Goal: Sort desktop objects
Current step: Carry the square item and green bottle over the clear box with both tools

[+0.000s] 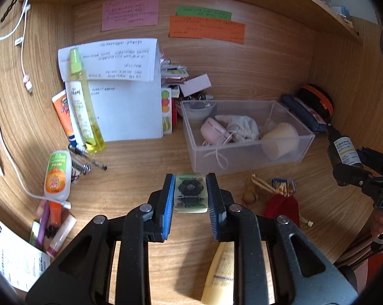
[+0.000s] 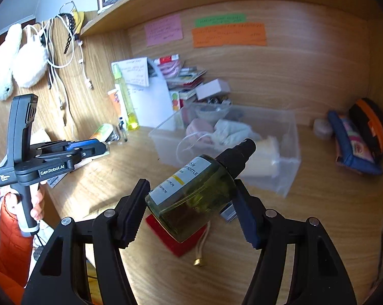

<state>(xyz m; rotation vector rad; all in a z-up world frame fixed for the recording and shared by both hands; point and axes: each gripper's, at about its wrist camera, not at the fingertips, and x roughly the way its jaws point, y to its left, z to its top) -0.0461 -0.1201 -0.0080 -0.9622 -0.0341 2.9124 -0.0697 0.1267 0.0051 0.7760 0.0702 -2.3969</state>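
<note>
Above the desk (image 1: 140, 167), just short of the clear box (image 1: 247, 132), my left gripper (image 1: 190, 193) clamps a small green block (image 1: 190, 192) between its blue pads. Only the right wrist view shows the other grip clearly — my right gripper (image 2: 191, 198) squeezes a tilted green spray bottle (image 2: 199, 193), cap toward the box, over a red pouch (image 2: 176, 239).
</note>
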